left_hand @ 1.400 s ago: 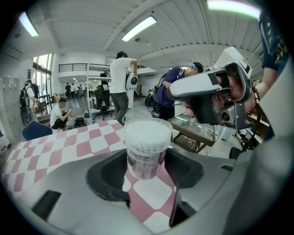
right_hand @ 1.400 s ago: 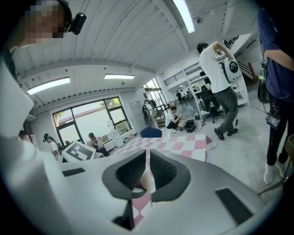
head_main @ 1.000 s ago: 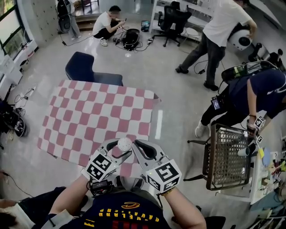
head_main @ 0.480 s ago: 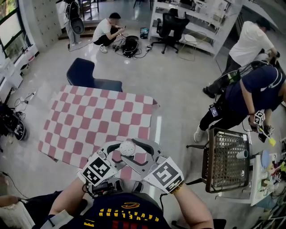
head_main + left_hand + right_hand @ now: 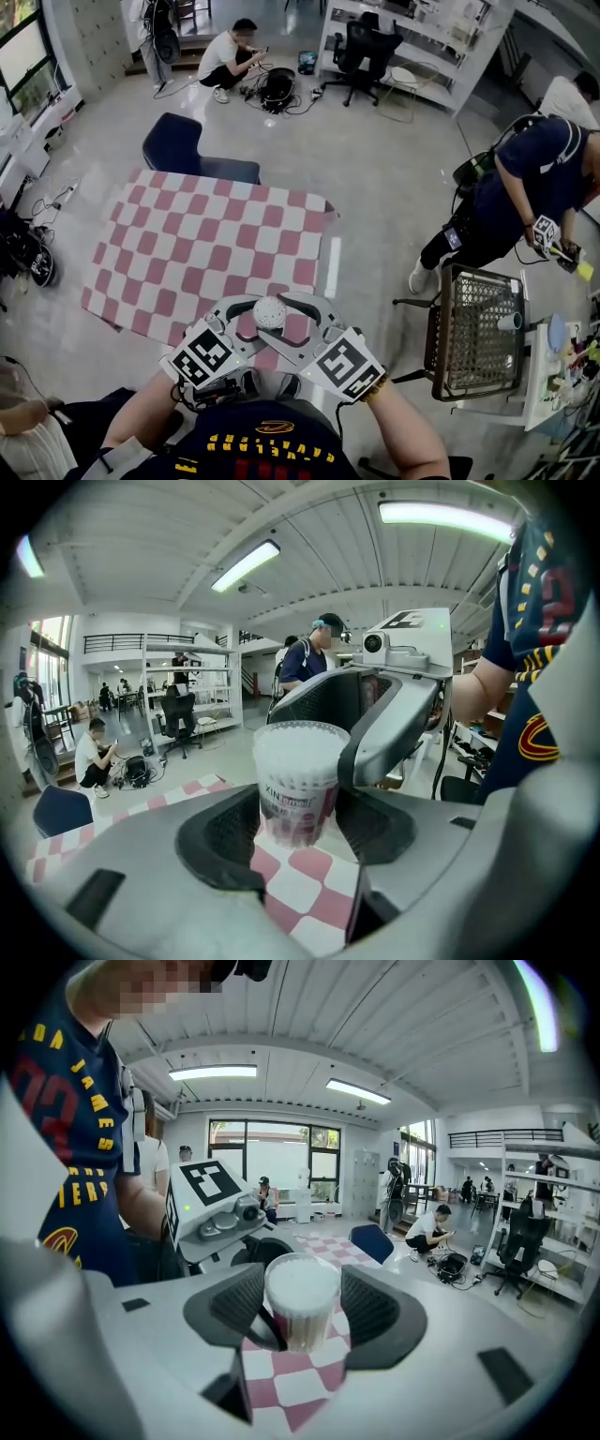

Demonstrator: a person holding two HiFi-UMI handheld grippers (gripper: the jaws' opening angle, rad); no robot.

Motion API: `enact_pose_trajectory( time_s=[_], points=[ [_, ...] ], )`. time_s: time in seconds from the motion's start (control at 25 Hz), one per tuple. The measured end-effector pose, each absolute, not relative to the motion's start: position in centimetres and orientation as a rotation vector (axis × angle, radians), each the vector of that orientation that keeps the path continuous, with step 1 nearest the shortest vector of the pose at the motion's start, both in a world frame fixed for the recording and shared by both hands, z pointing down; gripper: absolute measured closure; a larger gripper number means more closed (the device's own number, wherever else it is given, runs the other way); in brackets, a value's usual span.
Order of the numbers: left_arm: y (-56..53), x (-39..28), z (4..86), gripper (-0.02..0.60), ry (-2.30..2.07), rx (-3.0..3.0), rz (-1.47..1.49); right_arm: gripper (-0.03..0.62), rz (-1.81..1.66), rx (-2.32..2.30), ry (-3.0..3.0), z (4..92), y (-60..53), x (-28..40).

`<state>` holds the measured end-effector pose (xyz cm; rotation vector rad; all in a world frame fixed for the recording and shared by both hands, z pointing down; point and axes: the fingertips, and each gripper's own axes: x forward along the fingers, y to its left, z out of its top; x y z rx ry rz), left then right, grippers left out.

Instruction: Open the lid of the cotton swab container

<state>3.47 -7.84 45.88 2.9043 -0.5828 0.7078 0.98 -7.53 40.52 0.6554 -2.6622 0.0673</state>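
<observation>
The cotton swab container (image 5: 269, 312) is a small clear round tub packed with white swabs, with a pink label (image 5: 292, 799). It hangs above the near edge of the pink-and-white checked table (image 5: 206, 244). My left gripper (image 5: 251, 326) is shut on its body, with the pads (image 5: 220, 832) at its sides. My right gripper (image 5: 289, 323) comes in from the other side. Its jaws have just been opening and now stand wide around the container's upper part (image 5: 302, 1299), with a gap on each side. Whether the lid is seated I cannot tell.
A blue chair (image 5: 187, 150) stands at the table's far side. A wire-mesh cart (image 5: 473, 328) is at the right, with a person (image 5: 534, 187) bending beside it. Another person (image 5: 230, 52) crouches by gear on the floor at the back, near an office chair (image 5: 361, 47).
The right gripper's jaws, closed together beside the container's top a second ago, have spread wide around it. The left gripper has lifted the container a little.
</observation>
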Motion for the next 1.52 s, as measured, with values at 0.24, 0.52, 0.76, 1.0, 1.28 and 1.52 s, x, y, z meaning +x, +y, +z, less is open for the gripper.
enact_pose_trajectory(
  time_s=[0.24, 0.52, 0.76, 1.0, 1.28, 1.52],
  points=[
    [-7.7, 3.1, 46.0, 0.325, -0.578, 2.91, 0.726, 0.358, 0.1, 0.641, -2.651, 41.0, -7.6, 0.8],
    [-7.7, 2.8, 46.0, 0.325, -0.564, 2.901, 0.68, 0.358, 0.277, 0.659, -2.703, 41.2, -8.2, 1.1],
    [-7.8, 2.9, 46.1, 0.325, -0.553, 2.899, 0.658, 0.358, 0.356, 0.658, -2.705, 41.5, -8.5, 1.4],
    [-7.9, 3.0, 46.6, 0.328, -0.564, 2.922, 0.703, 0.358, 0.505, 0.636, -2.73, 41.3, -8.6, 1.5],
    [-7.6, 3.0, 47.0, 0.328, -0.565, 2.926, 0.702, 0.358, 0.665, 0.612, -2.742, 41.4, -8.5, 1.6],
    [-7.4, 2.7, 46.9, 0.328, -0.559, 2.907, 0.661, 0.358, 0.594, 0.682, -2.788, 39.7, -9.2, 1.9]
  ],
)
